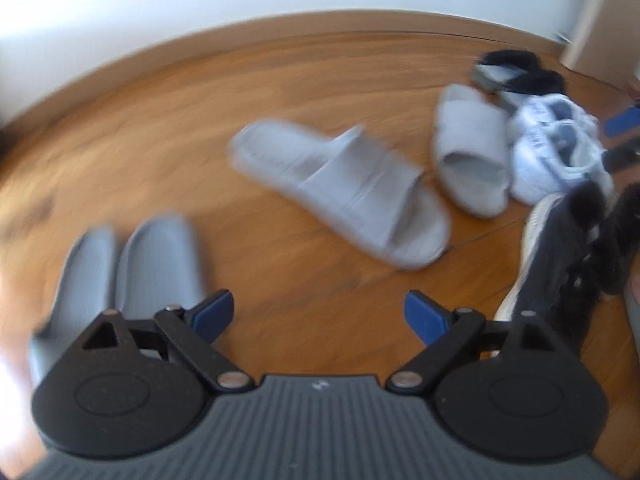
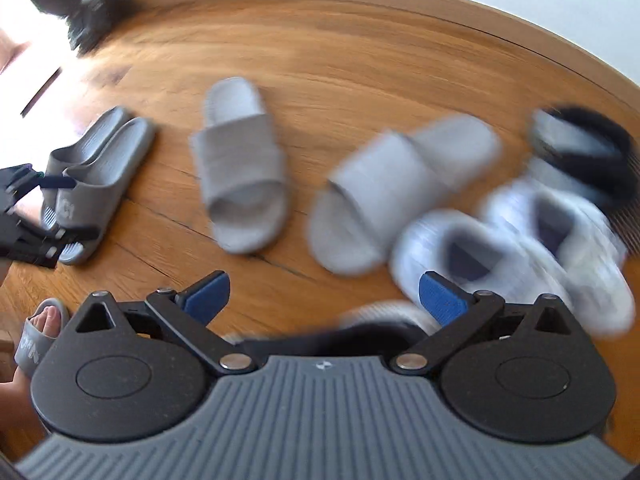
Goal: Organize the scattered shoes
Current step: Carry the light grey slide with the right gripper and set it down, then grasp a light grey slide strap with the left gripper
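Note:
My left gripper (image 1: 320,314) is open over bare floor, with nothing between its blue pads. A pair of dark grey slides (image 1: 132,276) lies side by side just left of it. One light grey slide (image 1: 344,196) lies askew in the middle, and its mate (image 1: 470,152) lies further right. My right gripper (image 2: 324,298) is also open. A black sneaker with a white sole (image 2: 376,320) lies under it, and the pads do not press on it. White sneakers (image 2: 520,248) sit to the right, with black fuzzy sandals (image 2: 588,152) behind them. The views are blurred.
The wooden floor (image 1: 200,140) runs to a skirting board and a white wall. A person's foot in a grey slipper (image 2: 40,336) stands at the lower left. A dark object (image 2: 80,8) sits by the wall at the upper left. My left gripper (image 2: 60,208) shows over the dark slides (image 2: 96,184).

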### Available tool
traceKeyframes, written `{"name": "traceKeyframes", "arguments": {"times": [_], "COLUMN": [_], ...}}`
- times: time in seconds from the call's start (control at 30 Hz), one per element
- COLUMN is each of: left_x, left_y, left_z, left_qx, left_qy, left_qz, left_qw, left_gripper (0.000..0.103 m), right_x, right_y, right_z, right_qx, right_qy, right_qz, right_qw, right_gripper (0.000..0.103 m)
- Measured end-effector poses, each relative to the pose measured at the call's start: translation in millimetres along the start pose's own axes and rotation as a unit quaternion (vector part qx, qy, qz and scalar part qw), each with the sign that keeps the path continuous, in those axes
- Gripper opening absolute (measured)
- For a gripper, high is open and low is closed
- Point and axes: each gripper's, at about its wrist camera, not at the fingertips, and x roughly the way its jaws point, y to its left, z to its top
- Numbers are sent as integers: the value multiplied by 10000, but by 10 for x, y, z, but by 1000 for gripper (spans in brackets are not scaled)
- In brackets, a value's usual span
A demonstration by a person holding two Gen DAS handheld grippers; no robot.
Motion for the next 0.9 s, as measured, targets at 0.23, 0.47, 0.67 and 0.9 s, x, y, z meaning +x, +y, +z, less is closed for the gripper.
{"name": "traceKeyframes", "arguments": {"times": [0.23,0.47,0.67,0.9], "left_x": [693,1587,1849,1718], "left_y": [-585,-857,-1021,-1010], "left_z": [1096,1524,1495,1418], "left_qx": [726,-419,-39,-330], "left_qy": [-350,357,498,288], "left_qz": [-233,-748,-636,-450], "left_qw": [9965,9957,9967,9980], "left_gripper": [93,93,94,64], "right_x": [-322,-286,-304,-319], "right_y": [-724,-1097,-1350,-1371], "right_z": [-182,-292,-427,-543], "right_qx": [1279,1787,2030,2117], "right_qy": [-546,-404,-259,-249], "right_qz": [321,462,371,358], "right_qw": [9898,9820,9781,9764], "right_gripper": [102,102,102,102]}}
